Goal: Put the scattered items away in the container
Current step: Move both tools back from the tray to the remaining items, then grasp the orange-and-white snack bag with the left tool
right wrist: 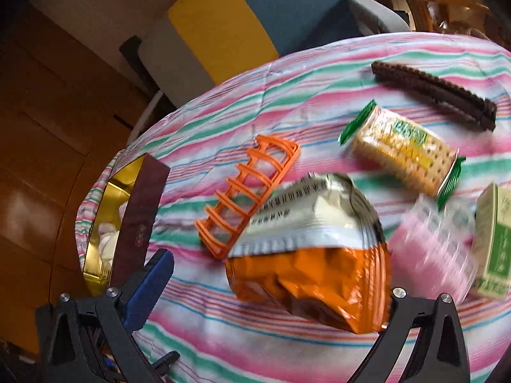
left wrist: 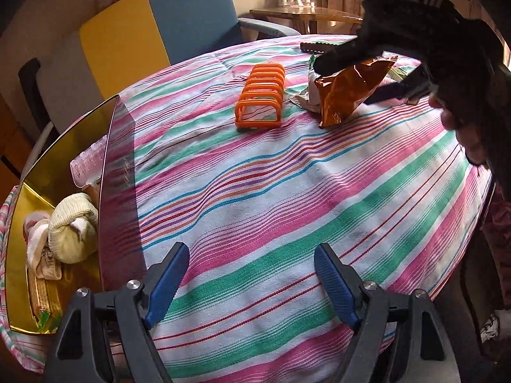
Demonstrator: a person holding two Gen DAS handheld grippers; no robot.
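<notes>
A gold-lined box (left wrist: 108,166) stands at the table's left edge with rolled socks (left wrist: 72,233) and a pale pink comb (left wrist: 87,162) inside; it also shows in the right wrist view (right wrist: 140,217). My left gripper (left wrist: 250,282) is open and empty over the striped cloth, right of the box. My right gripper (right wrist: 271,290) appears in the left wrist view (left wrist: 367,73) with an orange snack bag (left wrist: 348,92) between its fingers, lifted off the cloth. The bag (right wrist: 306,271) fills the right wrist view and hides the right finger. An orange rack (left wrist: 260,97) lies beyond.
Scattered on the cloth are a cracker pack (right wrist: 402,150), a brown hair clip (right wrist: 437,94), a pink blurred item (right wrist: 431,242) and a green-white carton (right wrist: 493,242). A blue and yellow chair (left wrist: 179,22) stands behind the round table (left wrist: 287,191).
</notes>
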